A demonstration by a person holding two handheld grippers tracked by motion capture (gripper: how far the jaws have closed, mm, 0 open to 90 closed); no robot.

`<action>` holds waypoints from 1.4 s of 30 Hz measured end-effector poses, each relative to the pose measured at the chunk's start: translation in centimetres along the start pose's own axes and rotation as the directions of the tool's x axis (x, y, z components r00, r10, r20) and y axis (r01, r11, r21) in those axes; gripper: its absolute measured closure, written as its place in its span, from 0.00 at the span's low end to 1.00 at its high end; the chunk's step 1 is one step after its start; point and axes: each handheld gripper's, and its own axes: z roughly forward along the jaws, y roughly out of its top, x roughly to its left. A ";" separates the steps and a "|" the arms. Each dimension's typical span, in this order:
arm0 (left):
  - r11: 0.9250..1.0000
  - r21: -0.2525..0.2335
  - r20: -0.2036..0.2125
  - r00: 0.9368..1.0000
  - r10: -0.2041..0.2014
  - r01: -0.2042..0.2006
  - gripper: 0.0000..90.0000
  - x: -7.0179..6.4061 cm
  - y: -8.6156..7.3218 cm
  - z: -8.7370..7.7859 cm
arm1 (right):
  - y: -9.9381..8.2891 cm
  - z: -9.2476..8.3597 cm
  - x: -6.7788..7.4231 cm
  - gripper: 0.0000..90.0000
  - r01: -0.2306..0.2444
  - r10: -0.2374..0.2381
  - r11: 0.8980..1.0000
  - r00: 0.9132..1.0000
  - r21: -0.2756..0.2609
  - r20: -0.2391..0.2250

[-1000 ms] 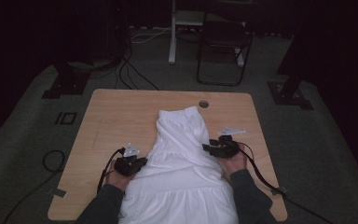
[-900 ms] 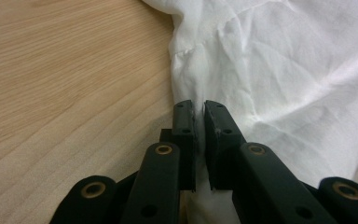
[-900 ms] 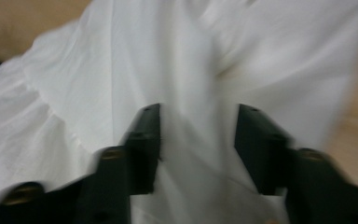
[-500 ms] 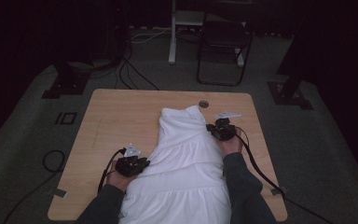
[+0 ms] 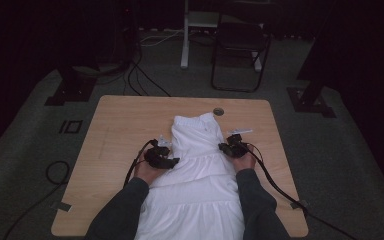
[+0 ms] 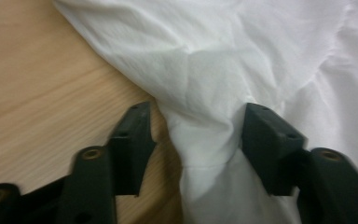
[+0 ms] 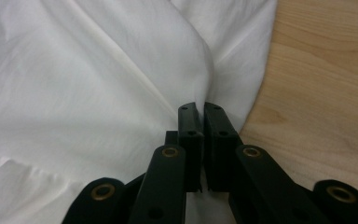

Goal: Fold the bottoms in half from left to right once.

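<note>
on the pale wooden table (image 5: 120, 130) a white garment (image 5: 200, 170) lay stretched from the person's edge toward the far side, its long axis running straight away from them, the narrower end near a small round grommet (image 5: 218, 111) in the tabletop and the wider, gathered part spilling over the near edge between the two dark sleeves (image 5: 117, 212). the left gripper (image 5: 172, 161) sat at the cloth's left border and the right gripper (image 5: 223, 147) at its right border, roughly across from one another, so the garment lay between them, inward of each claw. the right one stood a little farther up the cloth than the left.

in the right gripper view the right gripper (image 7: 201, 109) had its jaws pressed together on a pinch of the garment (image 7: 98, 84) at its side edge, the fabric drawn into tight creases fanning out from the pinch. in the left gripper view the left gripper (image 6: 193, 126) had its jaws standing apart, having just been opening, with a bunched ridge of the garment (image 6: 205, 60) lying loose between them; one jaw lay right against the bunched cloth, but they did not clamp it.

the cloth looked thin, soft and crumpled, plain white, with a seam across the middle where it flared. i judged the right hand alone had hold, so any pull or fold would turn on that right edge first.
</note>
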 end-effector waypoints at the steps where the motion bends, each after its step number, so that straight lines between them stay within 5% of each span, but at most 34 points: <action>1: 1.000 -0.010 0.015 1.000 -0.006 0.006 0.50 0.1 -0.2 0.3 | 0.0 0.0 0.0 0.96 0.000 0.000 1.000 1.000 0.000 0.000; 2: 0.999 -0.035 0.054 0.998 -0.009 0.011 0.78 0.0 -0.6 0.2 | -0.3 -0.2 0.1 0.96 -0.002 0.002 1.000 1.000 -0.002 -0.004; 4: 0.999 -0.026 0.026 0.999 0.019 -0.018 0.93 -0.2 -0.8 -0.1 | -0.7 -0.6 0.3 0.96 0.007 -0.007 1.000 1.000 0.002 -0.007; 9: 0.999 -0.037 0.051 0.999 0.010 -0.008 0.94 -0.9 -2.8 -1.4 | -2.0 -1.8 1.4 0.96 0.030 -0.030 0.999 0.999 0.014 -0.020; 12: 0.999 -0.051 0.083 0.996 0.022 -0.018 0.94 -2.3 -5.2 -3.2 | -4.0 -3.5 3.3 0.96 0.069 -0.067 0.997 0.997 0.026 -0.046; 16: 0.998 -0.047 0.081 0.996 0.038 -0.035 0.93 -2.7 -6.0 -3.9 | -4.7 -4.3 4.2 0.95 0.095 -0.091 0.994 0.993 0.048 -0.068; 17: 0.999 -0.046 0.082 0.996 0.033 -0.029 0.92 -2.6 -5.9 -3.8 | -4.7 -5.1 4.7 0.83 0.129 -0.121 0.987 0.989 0.096 -0.082; 22: 0.998 -0.052 0.087 0.996 0.032 -0.027 0.92 -2.5 -5.8 -3.6 | -1.5 -6.3 3.8 0.73 0.076 -0.080 0.995 0.995 -0.066 -0.053; 25: 0.998 -0.056 0.084 0.996 0.029 -0.024 0.91 -2.5 -5.8 -3.5 | 0.9 -5.2 3.8 0.80 0.065 -0.073 0.993 0.993 -0.098 -0.088; 28: 0.998 -0.058 0.084 0.996 0.025 -0.020 0.91 -2.5 -5.8 -3.5 | 2.0 -2.8 4.4 0.84 0.055 -0.061 0.997 0.990 -0.052 -0.127; 33: 0.998 -0.058 0.081 0.996 0.022 -0.018 0.89 -2.5 -5.8 -3.6 | 1.1 0.2 5.6 0.64 0.077 -0.070 0.996 0.987 0.045 -0.148; 35: 0.998 -0.057 0.076 0.997 0.024 -0.020 0.86 -2.5 -5.8 -3.6 | 0.9 0.5 5.7 0.79 0.101 -0.088 0.992 0.983 0.075 -0.159; 38: 0.998 -0.054 0.069 0.997 0.020 -0.016 0.79 -2.4 -5.7 -3.6 | 1.3 -0.3 6.1 0.96 0.174 -0.166 0.981 0.982 0.088 -0.091; 42: 0.999 -0.053 0.075 0.997 0.014 -0.010 0.73 -2.3 -5.7 -3.6 | 3.1 -3.5 5.6 0.97 0.191 -0.190 0.980 0.981 -0.048 0.024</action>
